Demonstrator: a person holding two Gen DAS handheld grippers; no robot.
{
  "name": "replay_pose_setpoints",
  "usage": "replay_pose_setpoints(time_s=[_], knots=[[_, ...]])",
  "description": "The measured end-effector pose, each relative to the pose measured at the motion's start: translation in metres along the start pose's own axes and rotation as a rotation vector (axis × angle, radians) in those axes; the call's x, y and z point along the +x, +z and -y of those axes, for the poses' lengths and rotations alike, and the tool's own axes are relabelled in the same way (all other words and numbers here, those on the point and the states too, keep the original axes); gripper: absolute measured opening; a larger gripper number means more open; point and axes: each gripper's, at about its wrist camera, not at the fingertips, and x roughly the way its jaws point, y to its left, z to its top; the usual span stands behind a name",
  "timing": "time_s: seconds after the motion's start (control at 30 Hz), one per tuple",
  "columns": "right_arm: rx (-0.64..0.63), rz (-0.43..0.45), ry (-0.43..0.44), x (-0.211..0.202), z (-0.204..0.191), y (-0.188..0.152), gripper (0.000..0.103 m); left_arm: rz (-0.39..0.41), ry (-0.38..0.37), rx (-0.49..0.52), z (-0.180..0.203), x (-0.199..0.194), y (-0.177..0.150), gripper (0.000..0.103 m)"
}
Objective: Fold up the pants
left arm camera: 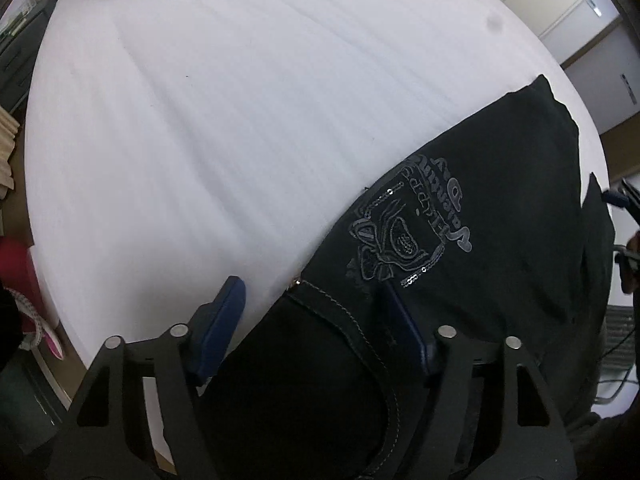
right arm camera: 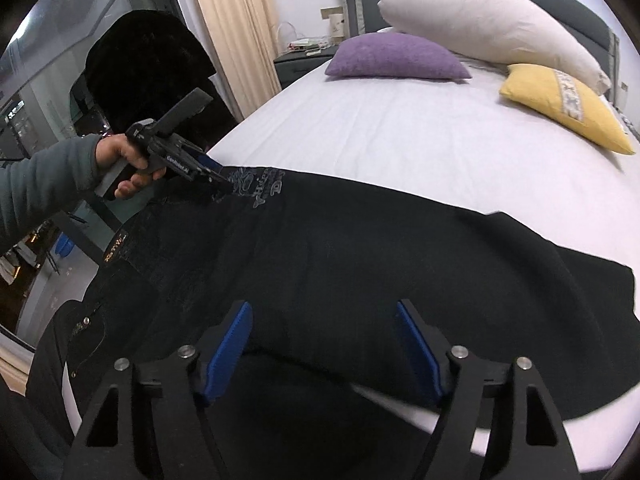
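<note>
Black pants [left arm camera: 500, 216] with a grey embroidered emblem [left arm camera: 412, 220] lie across the near edge of a white bed [left arm camera: 220, 120]. My left gripper [left arm camera: 310, 320] is open, its blue pads either side of the waistband corner. In the right wrist view the pants [right arm camera: 360, 256] stretch across the bed [right arm camera: 420, 136], and the left gripper [right arm camera: 214, 174] sits at the emblem end, held by a hand. My right gripper [right arm camera: 324, 340] is open, its fingers straddling the pants' near fold edge.
A purple pillow [right arm camera: 396, 58], a yellow pillow [right arm camera: 568, 108] and a white pillow [right arm camera: 488, 20] lie at the headboard. A nightstand [right arm camera: 304, 60] and a curtain [right arm camera: 236, 36] stand left of the bed. A dark chair back [right arm camera: 148, 68] is behind the left hand.
</note>
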Motion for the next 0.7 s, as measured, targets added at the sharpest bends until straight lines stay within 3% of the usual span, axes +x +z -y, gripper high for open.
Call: replay_pose_setpoints(time_s=[0.07, 0.17, 0.4, 0.7], knots=[[0.002, -0.002, 0.014, 0.008, 0.004, 0.008, 0.073, 0.005, -0.033, -0.006, 0.0, -0.006, 0.003, 0.025], [-0.016, -0.002, 0.021, 0.016, 0.008, 0.025, 0.071, 0.039, -0.004, 0.027, 0.008, -0.01, 0.005, 0.013], [-0.164, -0.045, 0.012, 0.047, 0.002, 0.079, 0.067, 0.225, 0.088, 0.091, 0.035, -0.045, -0.011, 0.008], [-0.391, -0.18, 0.03, 0.098, -0.019, 0.126, 0.061, 0.352, 0.206, 0.239, 0.093, -0.074, -0.087, 0.008]])
